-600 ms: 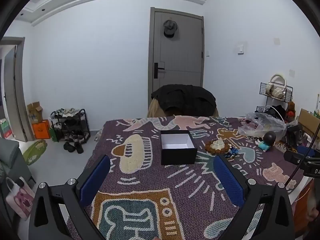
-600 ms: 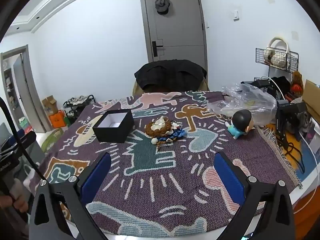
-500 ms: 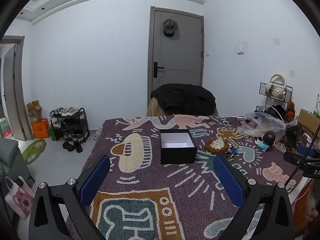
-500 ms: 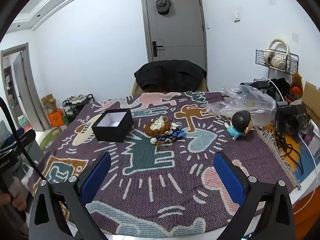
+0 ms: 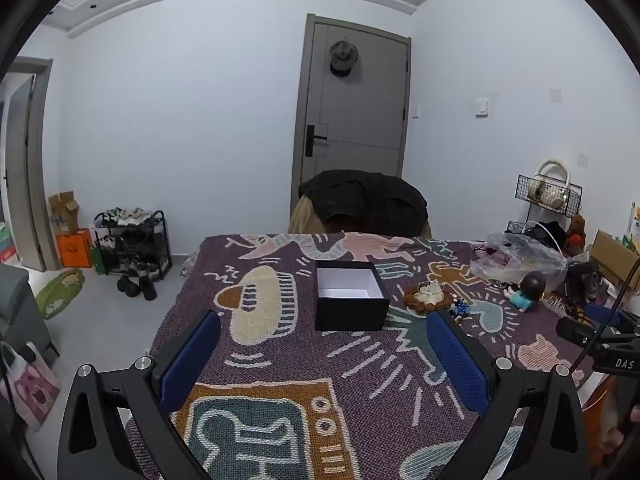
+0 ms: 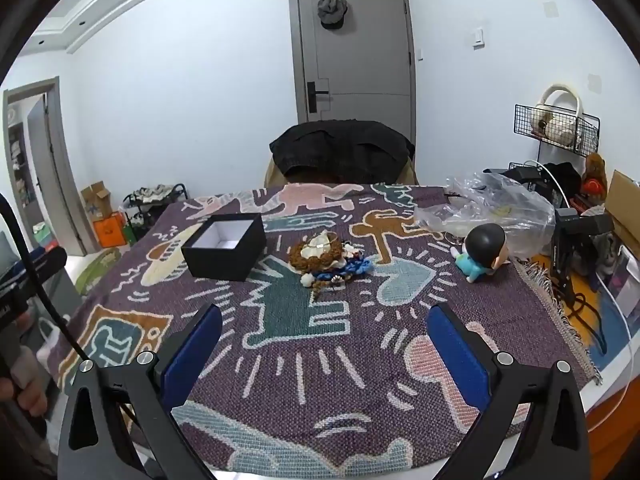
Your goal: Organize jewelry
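Jewelry pile (image 6: 326, 258) sits mid-cloth: brown beads, white bits, blue strands, all heaped together, just right of the black box (image 6: 225, 246). Box is lidless, white inside, nothing in it that I can see. So nothing sorted yet, looks like the opening step: approach & pick piece no. 1.

Right gripper (image 6: 324, 344) hangs short of the pile, jaws spread wide, nothing between them. Left gripper (image 5: 322, 354) same story, wide apart, empty, lined up w/ the box (image 5: 351, 300) ahead of it; pile (image 5: 430, 298) off to its right.

Next move prob. calls for the right one to go fwd & down onto 1 loose strand at the pile's near edge, not the whole heap; tangles could drag extras.

Room: plenty of bare cloth (image 6: 304, 368) in front. Toy figure (image 6: 482, 252) & plastic bag (image 6: 488, 208) crowd the right side; near table edge is close under both tools.
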{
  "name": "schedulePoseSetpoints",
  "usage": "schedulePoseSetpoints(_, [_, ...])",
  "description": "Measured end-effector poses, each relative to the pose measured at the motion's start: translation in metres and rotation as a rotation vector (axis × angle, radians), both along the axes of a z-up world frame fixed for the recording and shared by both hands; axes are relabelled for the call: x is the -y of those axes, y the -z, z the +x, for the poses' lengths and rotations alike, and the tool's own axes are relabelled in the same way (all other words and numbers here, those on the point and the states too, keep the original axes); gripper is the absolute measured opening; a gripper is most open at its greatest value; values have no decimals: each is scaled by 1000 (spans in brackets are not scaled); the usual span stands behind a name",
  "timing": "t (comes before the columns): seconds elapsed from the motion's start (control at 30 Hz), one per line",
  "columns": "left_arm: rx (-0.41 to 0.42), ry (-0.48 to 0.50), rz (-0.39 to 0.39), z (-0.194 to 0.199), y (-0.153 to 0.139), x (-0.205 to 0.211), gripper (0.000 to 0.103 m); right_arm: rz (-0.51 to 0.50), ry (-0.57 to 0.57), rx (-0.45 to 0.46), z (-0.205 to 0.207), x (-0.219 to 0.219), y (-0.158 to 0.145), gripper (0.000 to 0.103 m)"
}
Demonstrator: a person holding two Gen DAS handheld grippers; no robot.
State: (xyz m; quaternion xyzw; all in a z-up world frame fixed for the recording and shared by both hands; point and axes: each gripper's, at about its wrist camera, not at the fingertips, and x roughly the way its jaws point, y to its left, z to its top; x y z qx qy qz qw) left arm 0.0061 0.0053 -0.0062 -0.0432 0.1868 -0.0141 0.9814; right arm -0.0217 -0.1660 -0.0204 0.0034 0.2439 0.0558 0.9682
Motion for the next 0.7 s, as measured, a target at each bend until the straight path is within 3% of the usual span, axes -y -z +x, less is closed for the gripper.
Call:
schedulePoseSetpoints(0.17, [56, -5, 43, -16, -10, 3, 103, 52, 6, -18, 1, 7, -3, 103])
schedulePoseSetpoints(0.4, [18, -4, 18, -9, -11, 2, 103, 40, 14, 28, -8, 9, -15, 103])
schedulePoseSetpoints(0.7, [-8, -23, 23, -5, -3, -2, 103, 57, 26, 3, -1, 13, -8, 103])
